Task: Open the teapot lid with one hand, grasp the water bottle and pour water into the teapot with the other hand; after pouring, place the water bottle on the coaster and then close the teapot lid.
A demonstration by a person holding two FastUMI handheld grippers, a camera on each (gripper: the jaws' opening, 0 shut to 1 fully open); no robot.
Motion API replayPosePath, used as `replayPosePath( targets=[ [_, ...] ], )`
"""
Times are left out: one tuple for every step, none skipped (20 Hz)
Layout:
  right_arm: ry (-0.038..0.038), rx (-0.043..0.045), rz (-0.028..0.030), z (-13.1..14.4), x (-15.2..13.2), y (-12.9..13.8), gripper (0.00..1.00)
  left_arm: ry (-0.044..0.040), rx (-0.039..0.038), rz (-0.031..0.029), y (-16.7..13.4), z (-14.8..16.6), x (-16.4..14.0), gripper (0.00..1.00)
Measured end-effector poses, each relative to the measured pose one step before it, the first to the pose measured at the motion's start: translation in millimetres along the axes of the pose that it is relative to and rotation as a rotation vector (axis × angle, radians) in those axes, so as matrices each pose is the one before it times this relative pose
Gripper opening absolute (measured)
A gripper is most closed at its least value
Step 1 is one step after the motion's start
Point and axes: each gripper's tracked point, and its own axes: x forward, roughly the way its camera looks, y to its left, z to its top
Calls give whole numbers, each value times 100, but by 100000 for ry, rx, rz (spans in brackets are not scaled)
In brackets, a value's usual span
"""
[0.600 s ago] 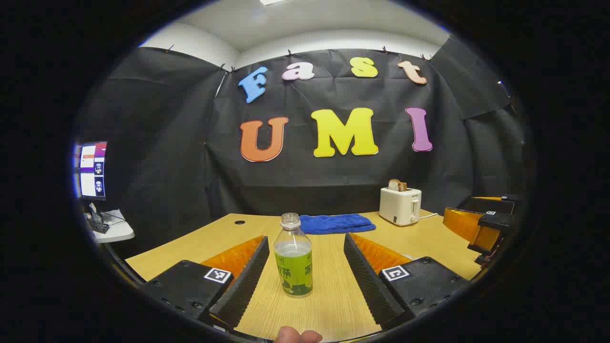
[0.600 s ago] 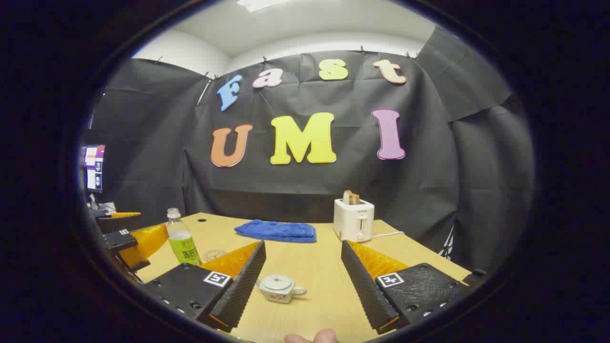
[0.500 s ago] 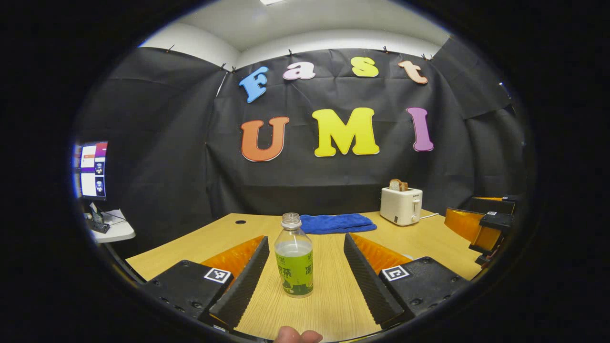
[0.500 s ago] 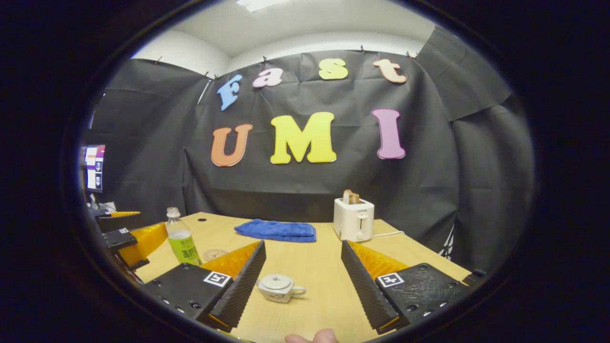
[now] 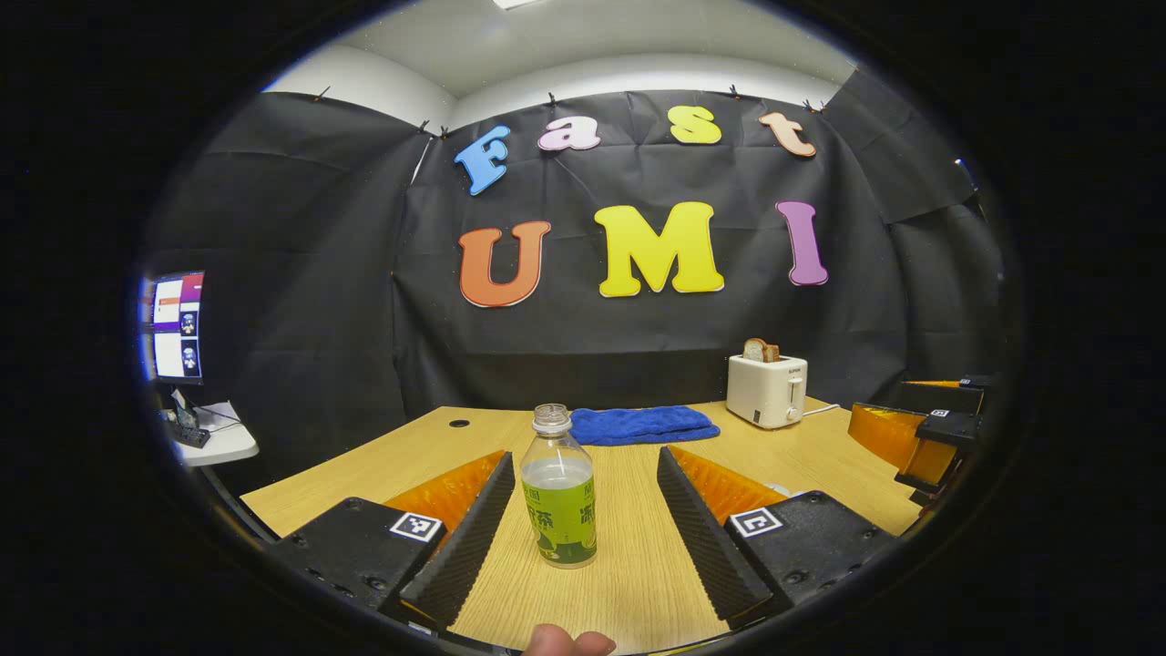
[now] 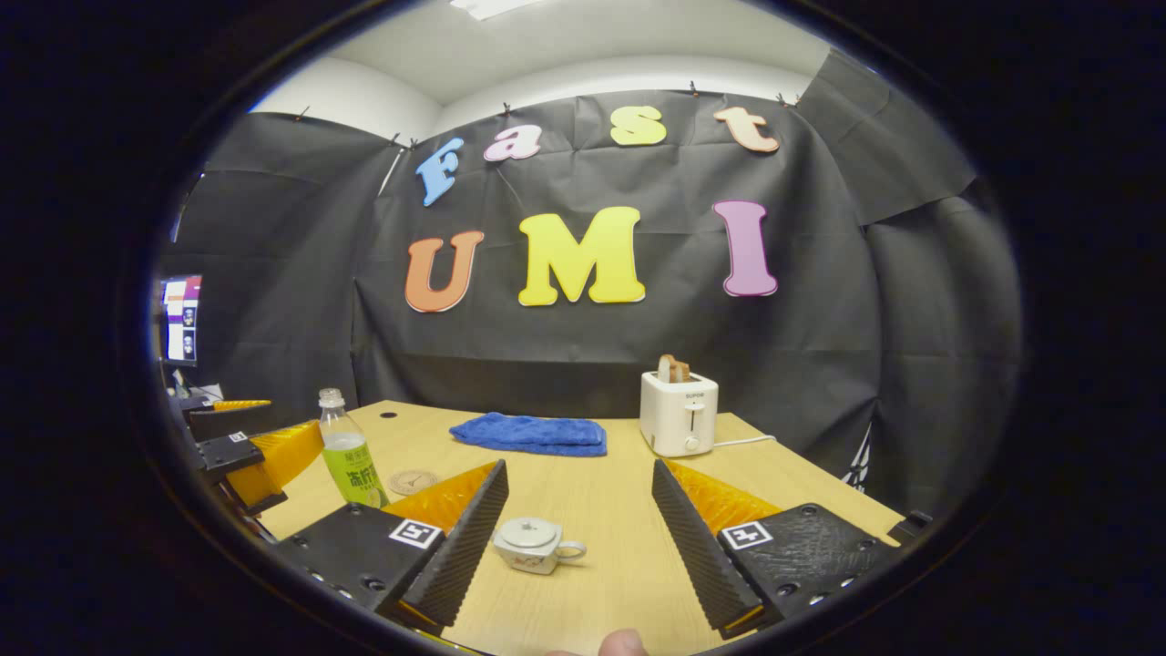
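A: Start with the table (image 5: 401, 460). What does your left gripper view give you that the right gripper view doesn't?

B: In the left gripper view your left gripper (image 5: 583, 510) stands spread wide, its 2 fingers either side of the water bottle (image 5: 559, 497) without touching it. The bottle stands upright on the wood, uncapped, partly full. At the far right edge you see your right gripper (image 5: 925, 442) from outside; I cannot tell its spread from there.

A: And the right gripper view?

B: There your right gripper (image 6: 578, 524) is released too, with the teapot (image 6: 533, 544) sitting between its 2 fingers, nearer the left one, clear of both. Its lid (image 6: 528, 532) is on, its handle points right. You also get the round coaster (image 6: 413, 480), just beside the bottle (image 6: 351, 454), with your left gripper (image 6: 239, 448) at the left edge next to the bottle.

A: What do both views share?

B: The white toaster (image 6: 679, 415) with bread in it, and the folded blue towel (image 6: 531, 433) at the back of the table.

A: What differs from 0.6 s ago?

B: Little. The bottle sits a touch higher in your left gripper view, and the teapot and toaster sit a touch higher in the right gripper view. Both grippers' spread looks unchanged.
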Motion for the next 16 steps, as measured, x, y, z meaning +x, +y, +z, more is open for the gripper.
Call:
replayPosePath(
  targets=[
    [189,-284,439,-361,115,236,95,-76,-306,273,70,-22,-93,98],
    [1052,-357,166,-362,271,202,95,76,-424,611,120,-30,-56,98],
    [1384,-354,261,-717,300,154,97,262,-625,190,147,-184,79,98],
    [1426,-388,14,-526,304,225,95,89,-636,-237,9,-108,-90,98],
    [1254,-400,220,-536,364,302,95,142,-614,-177,-36,43,-85,99],
    [1250,-273,337,-352,243,324,95,-17,-261,-53,90,4,-30,98],
    [738,-133,383,-365,284,363,93,115,126,61,95,-67,73,99],
    [659,-66,185,-237,274,321,95,0,236,170,95,-5,18,99],
    [670,-268,-166,-337,389,284,96,140,36,165,59,-78,-6,99],
    [624,-270,10,-233,433,321,95,191,-234,64,229,-98,-95,99],
    [857,50,169,-371,413,351,95,93,-317,200,272,-157,-82,99],
    [553,346,140,-212,387,360,96,78,-219,179,213,-7,1,99],
    [604,338,40,-252,407,239,96,142,-78,332,82,-12,12,99],
    [609,199,89,-172,407,249,96,57,-116,354,214,-39,-31,99],
    [596,-189,-105,-257,291,264,95,46,-204,333,218,-43,-38,99],
    [266,-512,126,-110,378,240,95,120,-261,200,248,-1,-42,99]
  ],
)
